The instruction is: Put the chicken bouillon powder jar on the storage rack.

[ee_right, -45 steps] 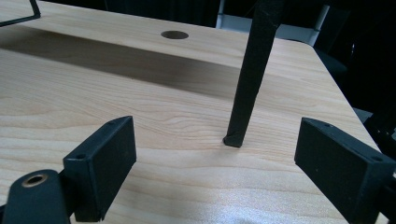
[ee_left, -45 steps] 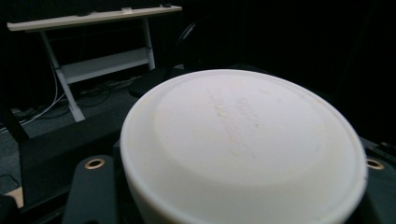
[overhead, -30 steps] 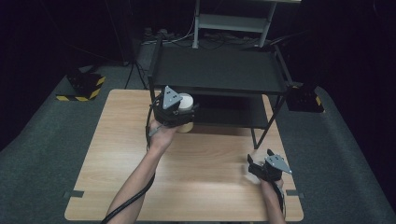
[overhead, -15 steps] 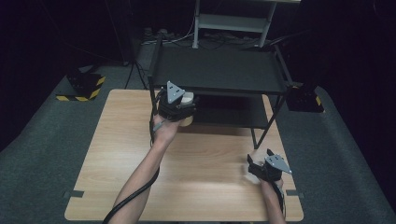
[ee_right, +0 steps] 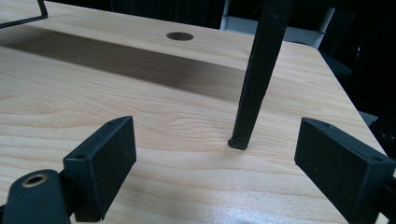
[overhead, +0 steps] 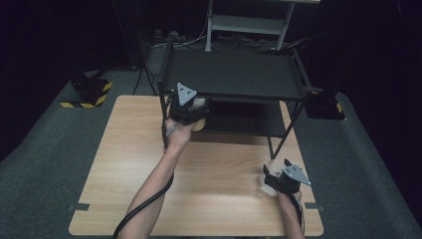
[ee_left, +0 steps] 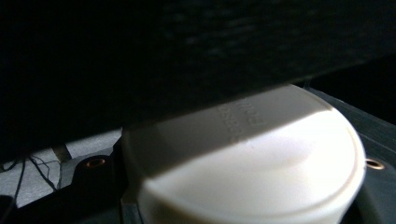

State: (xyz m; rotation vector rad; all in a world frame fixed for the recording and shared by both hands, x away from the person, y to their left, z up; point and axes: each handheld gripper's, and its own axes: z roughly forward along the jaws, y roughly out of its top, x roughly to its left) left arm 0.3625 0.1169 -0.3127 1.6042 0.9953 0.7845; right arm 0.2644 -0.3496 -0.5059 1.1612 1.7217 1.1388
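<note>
White-lidded container (ee_left: 252, 168) is clamped in the left gripper (overhead: 191, 112), held at the front edge of the black shelf rack (overhead: 234, 74), level with its lower shelf. Right gripper (ee_right: 215, 163) rests spread wide on the wooden table (overhead: 124, 164), empty, beside the rack leg (ee_right: 254, 93).

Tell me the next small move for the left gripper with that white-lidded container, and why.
Probably ease the left gripper forward and slightly down, under the black rack's upper shelf. Its jaws are shut on the white-lidded container, held right at the shelf's front edge, which looms dark just above the lid in the left gripper view. The right gripper rests open over the wooden table.
</note>
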